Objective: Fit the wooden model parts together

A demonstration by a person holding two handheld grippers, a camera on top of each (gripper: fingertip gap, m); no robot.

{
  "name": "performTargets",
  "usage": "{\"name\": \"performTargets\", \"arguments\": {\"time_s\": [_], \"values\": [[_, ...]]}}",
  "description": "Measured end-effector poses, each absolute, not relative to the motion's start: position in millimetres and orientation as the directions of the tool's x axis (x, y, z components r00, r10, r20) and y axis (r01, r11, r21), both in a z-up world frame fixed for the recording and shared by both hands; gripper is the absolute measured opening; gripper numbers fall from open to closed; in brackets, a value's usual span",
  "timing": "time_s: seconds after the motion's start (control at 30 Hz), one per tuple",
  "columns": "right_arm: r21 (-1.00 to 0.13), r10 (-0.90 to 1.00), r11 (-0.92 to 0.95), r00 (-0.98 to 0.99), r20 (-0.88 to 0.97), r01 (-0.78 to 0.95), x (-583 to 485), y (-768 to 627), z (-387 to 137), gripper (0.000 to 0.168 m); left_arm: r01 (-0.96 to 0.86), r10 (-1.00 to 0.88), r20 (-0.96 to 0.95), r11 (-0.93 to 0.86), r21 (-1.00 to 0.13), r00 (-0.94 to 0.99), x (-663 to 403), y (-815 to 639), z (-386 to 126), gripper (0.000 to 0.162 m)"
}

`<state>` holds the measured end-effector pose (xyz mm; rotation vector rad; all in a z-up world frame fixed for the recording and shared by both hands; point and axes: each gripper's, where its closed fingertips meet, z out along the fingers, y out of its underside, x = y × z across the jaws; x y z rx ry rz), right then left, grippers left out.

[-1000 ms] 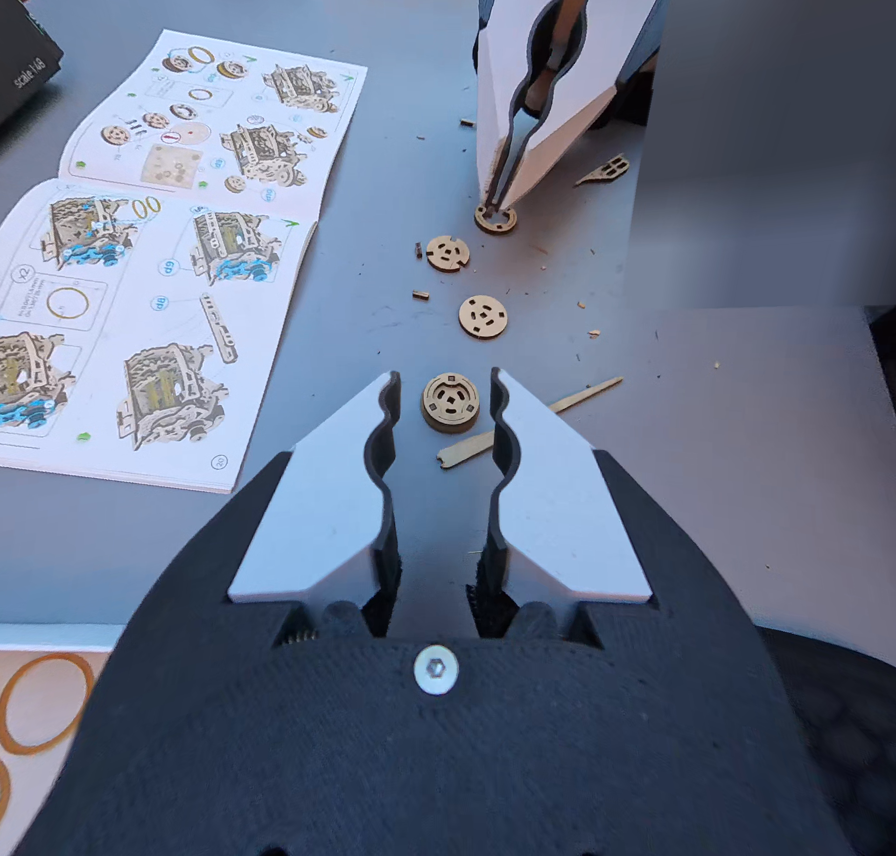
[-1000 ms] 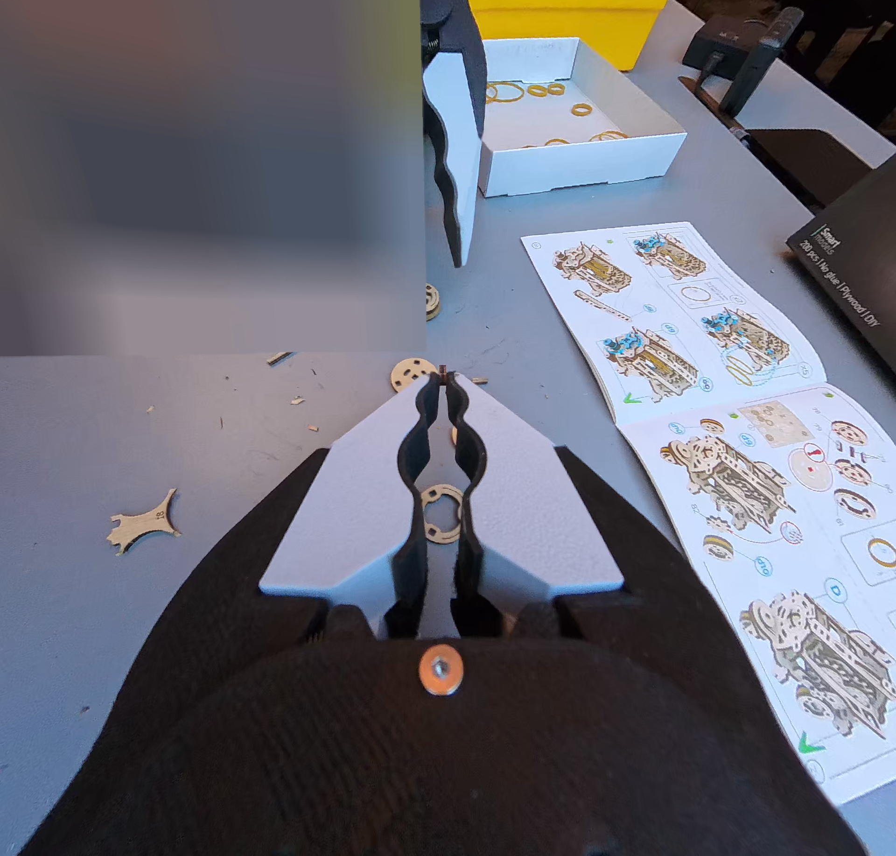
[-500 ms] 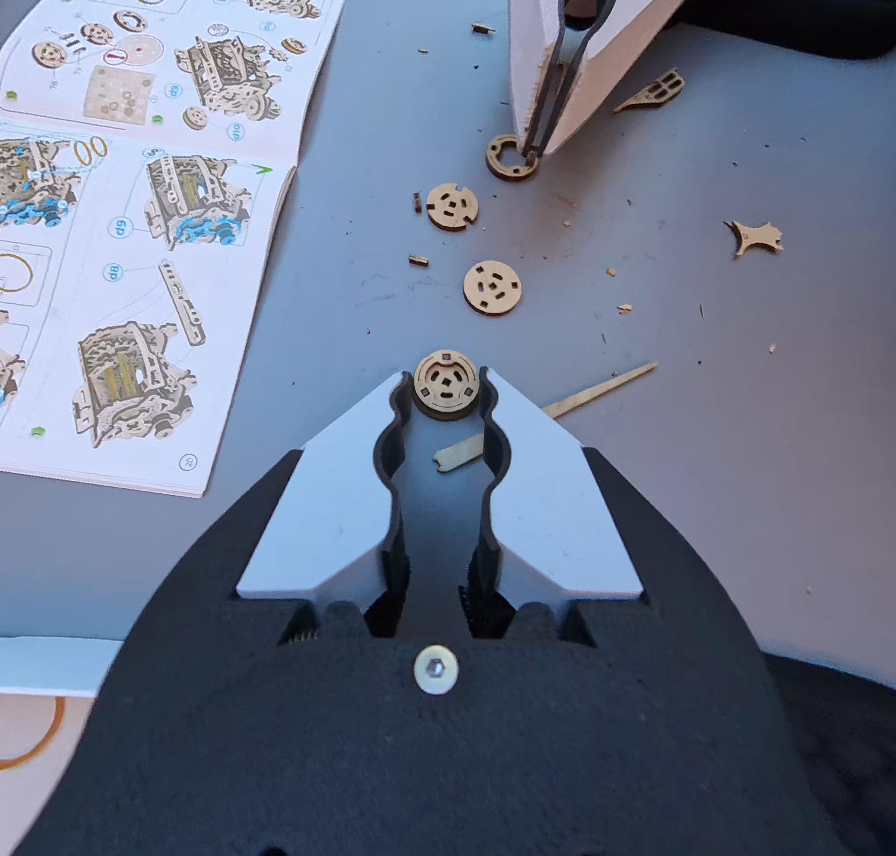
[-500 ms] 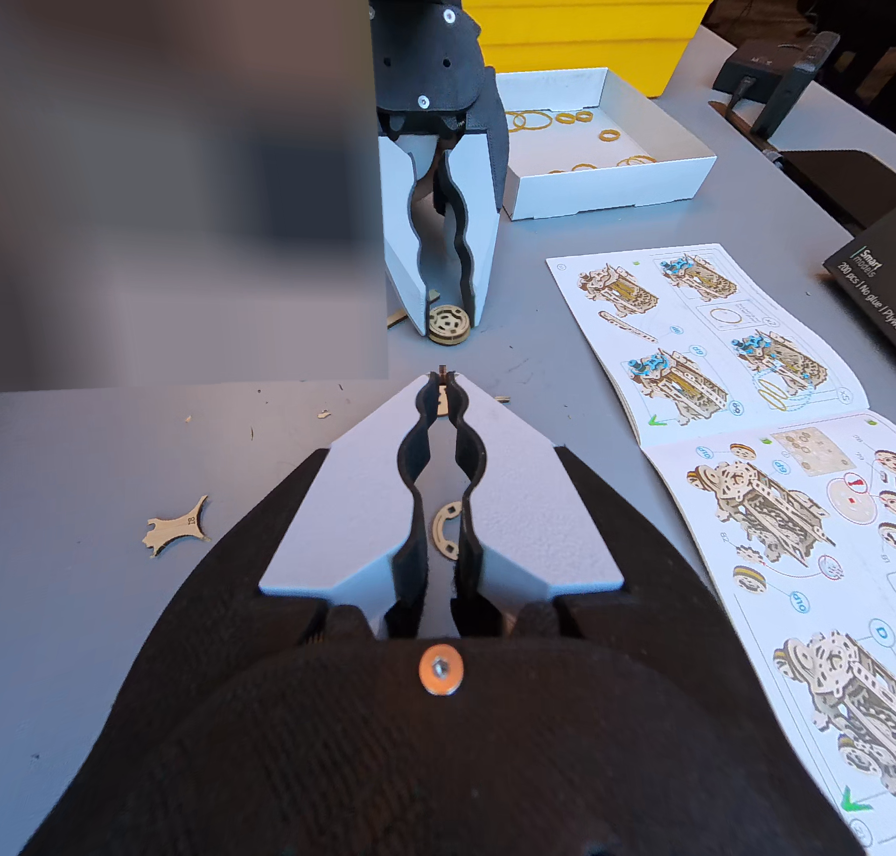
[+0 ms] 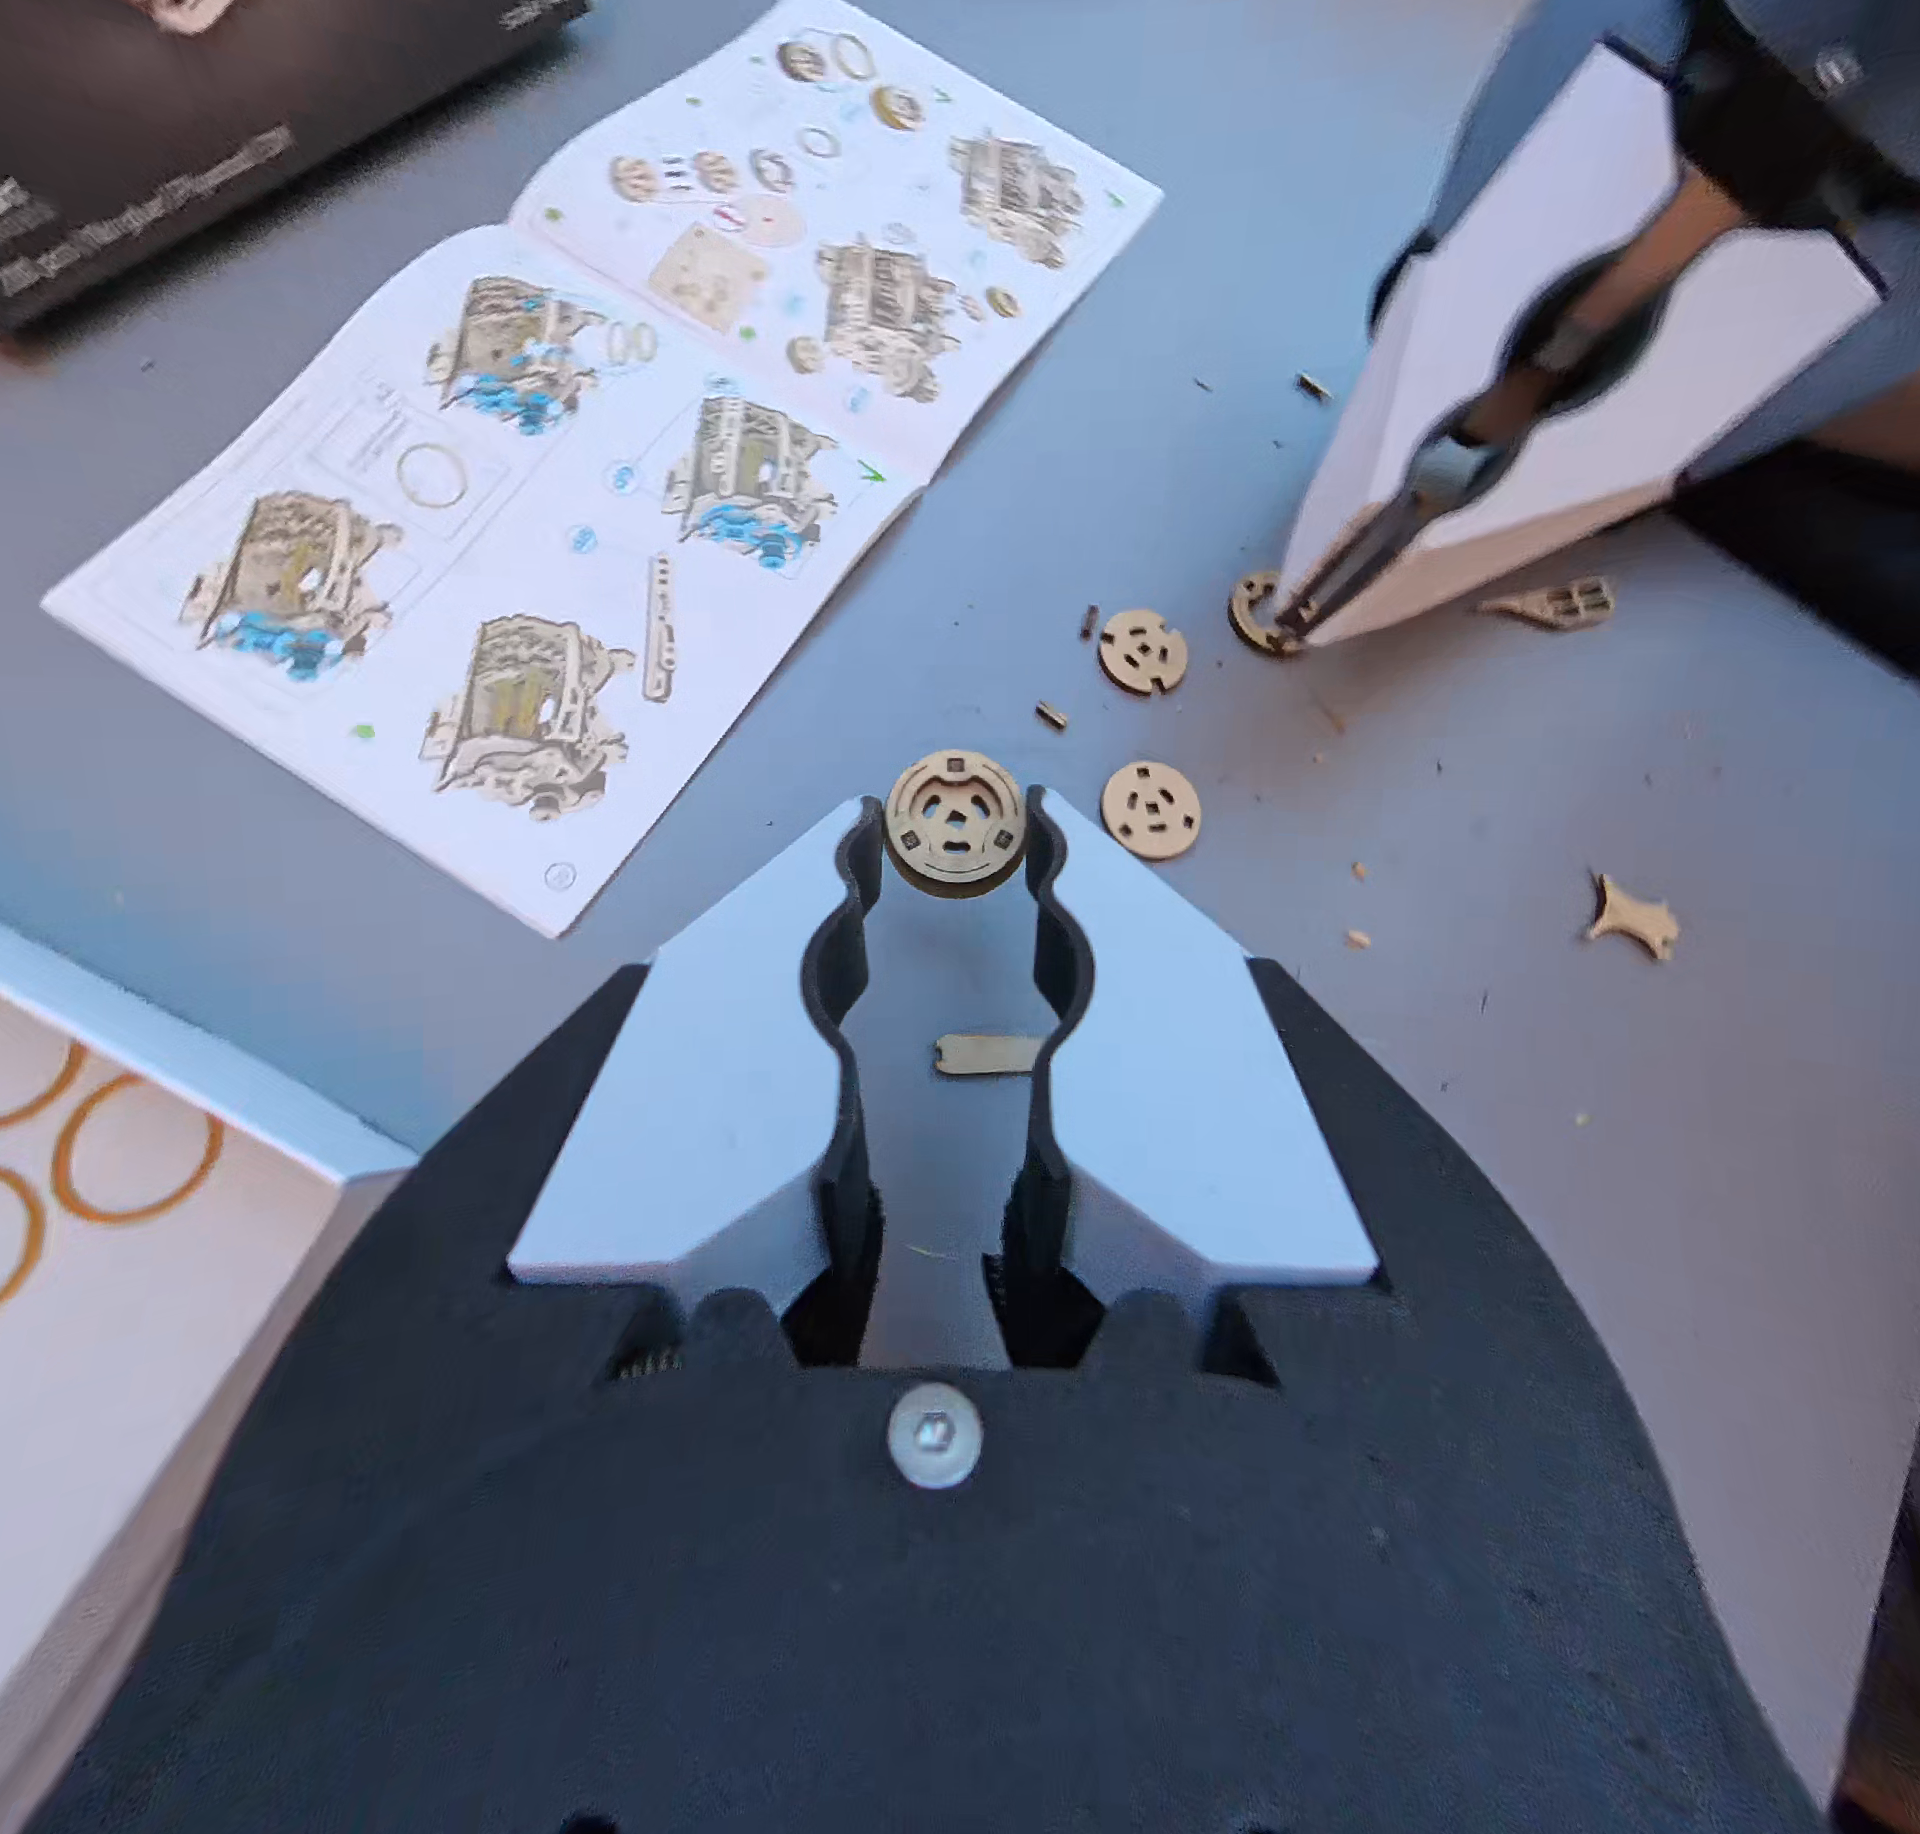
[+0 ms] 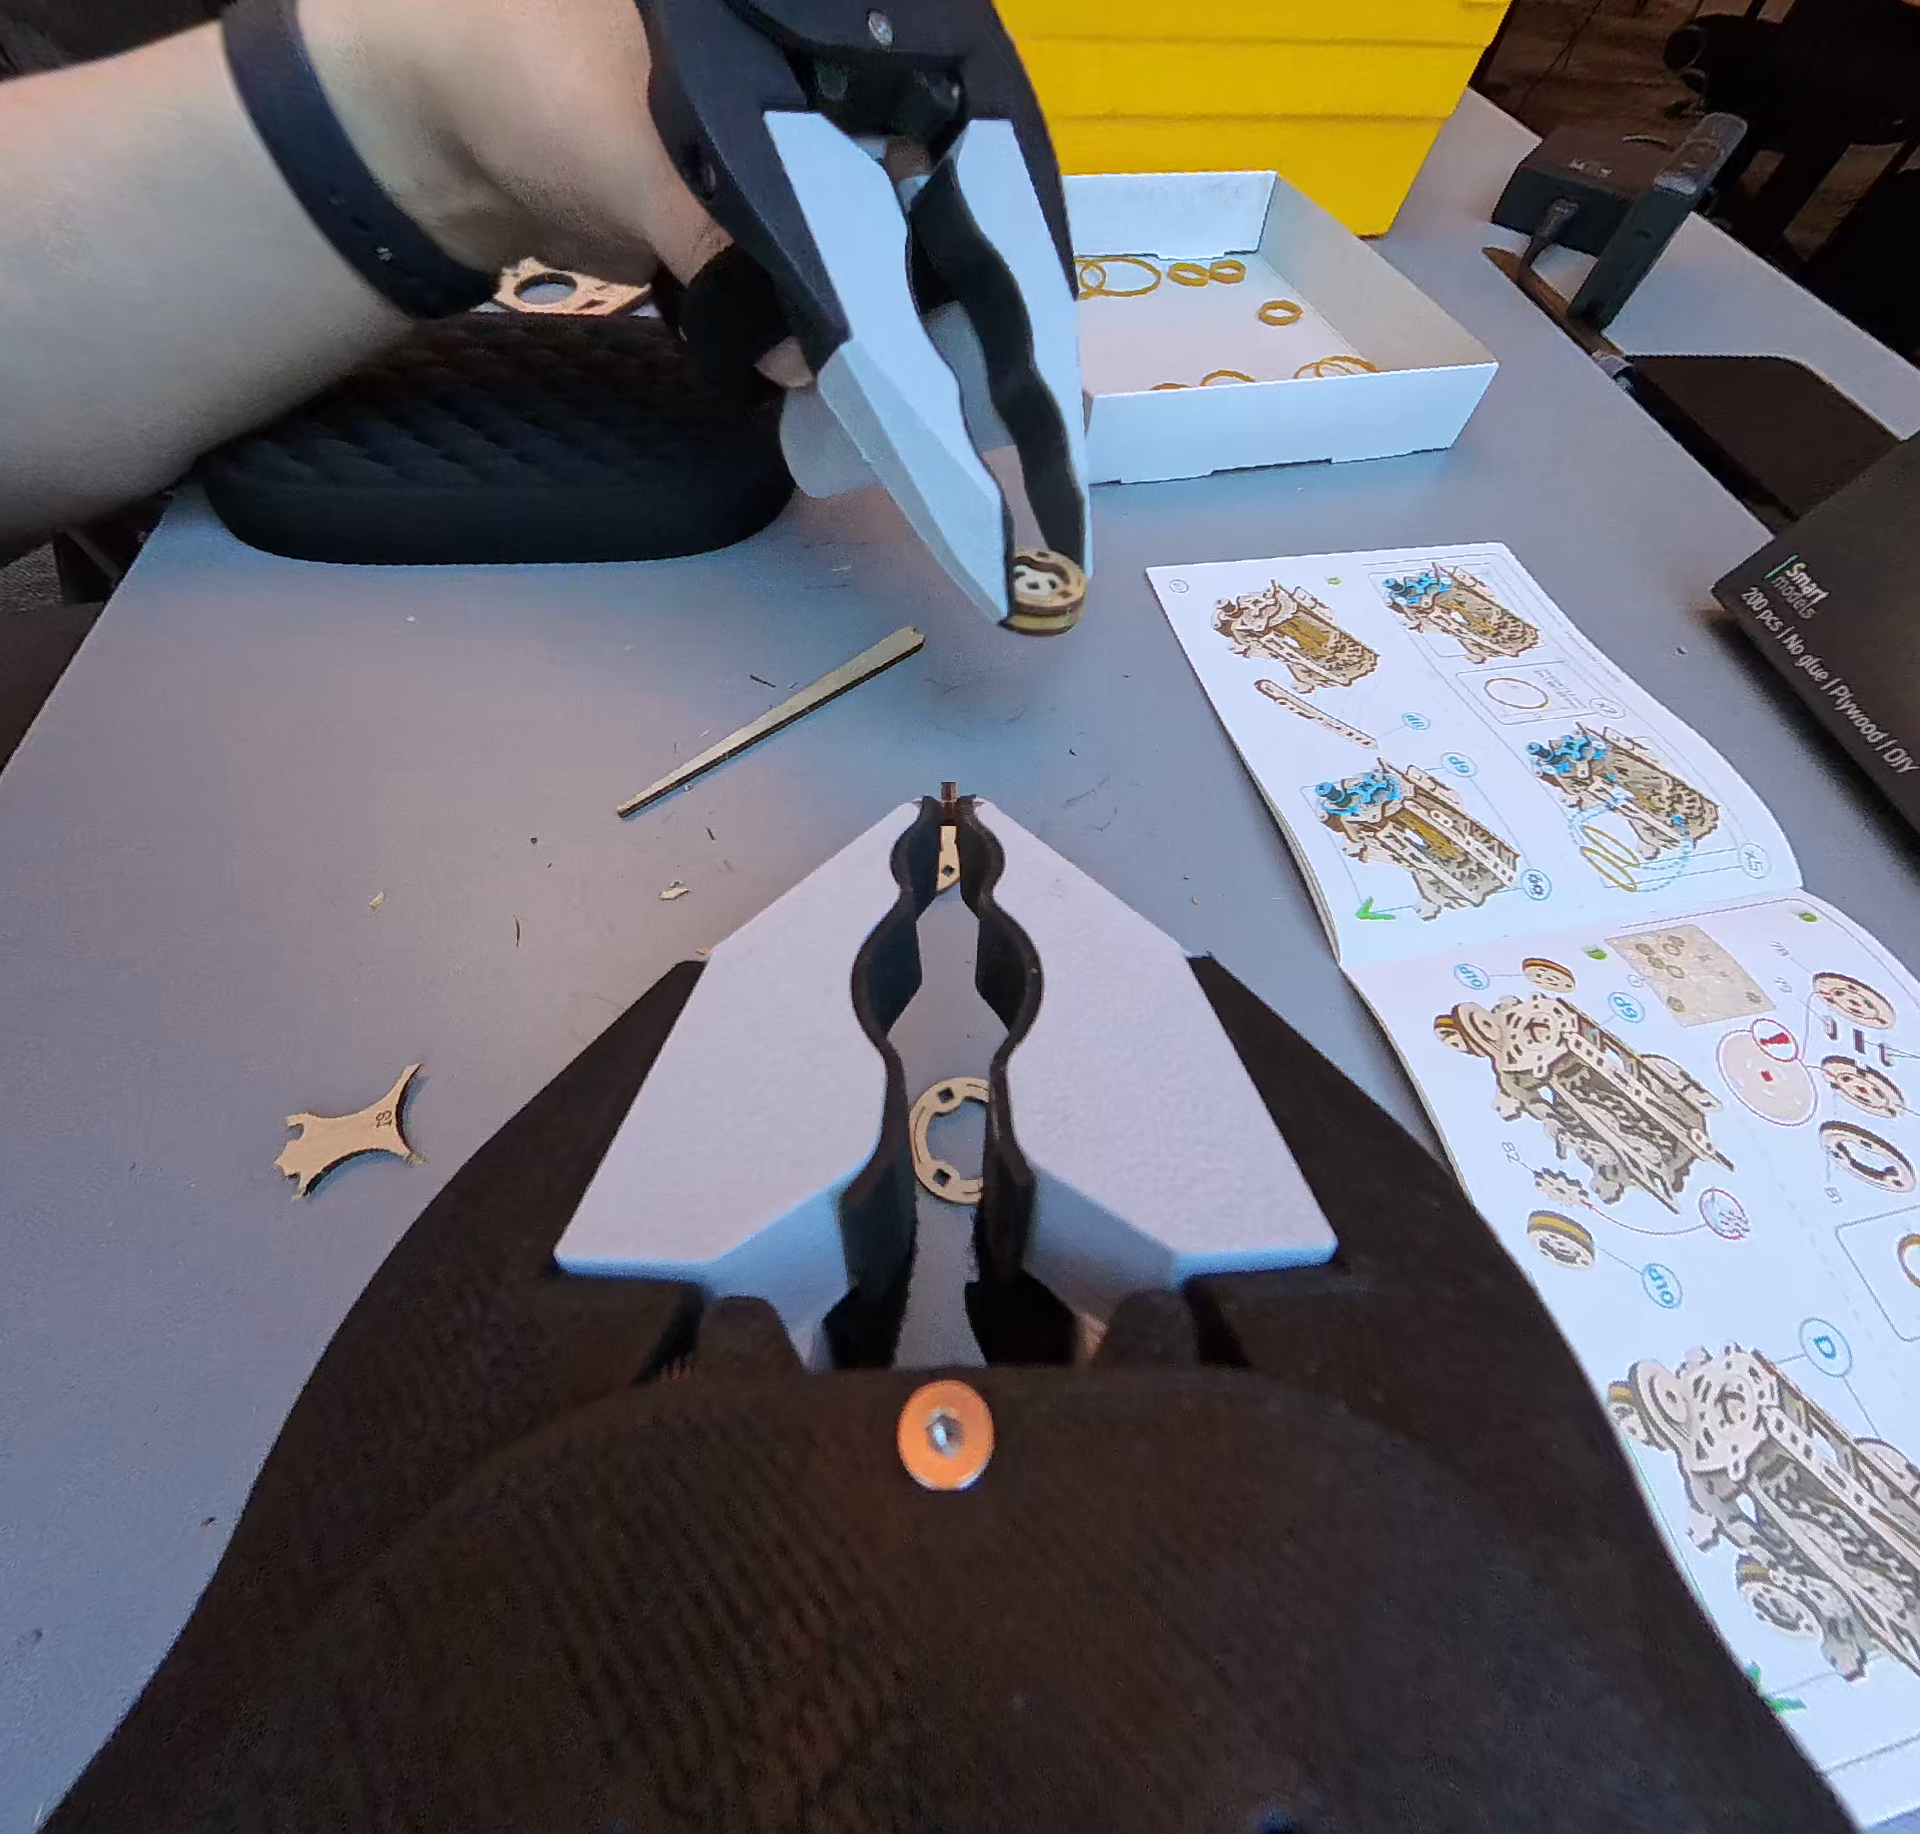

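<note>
We look down on a grey table (image 5: pixel 312 849) strewn with small wooden model parts. Our left gripper (image 5: pixel 954 816) pinches a thick round wooden wheel (image 5: pixel 954 824) by its edges between the two fingertips. In the right wrist view the wheel (image 6: pixel 1045 591) hangs in the air above the table, tilted a little.

Our right gripper (image 6: pixel 948 810) has its jaws nearly together, clamped on a tiny wooden pin (image 6: pixel 947 795) that sticks out past the tips. In the left wrist view this gripper (image 5: pixel 1301 616) points down with its tips at the table, right at a flat wooden ring (image 5: pixel 1252 612) that lies there. In the right wrist view the ring (image 6: pixel 948 1138) shows through the gap between the fingers.

Two flat slotted discs lie near the ring: one (image 5: pixel 1143 650) just beside it, the other (image 5: pixel 1149 810) closer to our left gripper. A thin wooden stick (image 6: pixel 771 720) lies on the table below the lifted wheel. A star-shaped offcut (image 6: pixel 348 1132) lies apart from the rest.

An open instruction booklet (image 5: pixel 582 434) lies flat on the table. A white tray (image 6: pixel 1299 413) holding rubber bands (image 6: pixel 1117 278) stands behind it, with a yellow bin (image 6: pixel 1247 49) farther back.
</note>
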<state>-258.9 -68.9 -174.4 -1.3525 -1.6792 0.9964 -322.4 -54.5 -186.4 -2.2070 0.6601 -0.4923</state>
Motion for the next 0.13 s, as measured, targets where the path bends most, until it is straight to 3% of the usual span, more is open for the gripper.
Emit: {"name": "performTargets", "arguments": {"time_s": [0.13], "values": [[-0.909,0.986,0.131,-0.151,0.076,0.395,-258,-66,-172,0.001,-0.175,-0.436,0.196,-0.675,-0.716,0.878,-323,-58,-200,0.026]]}}
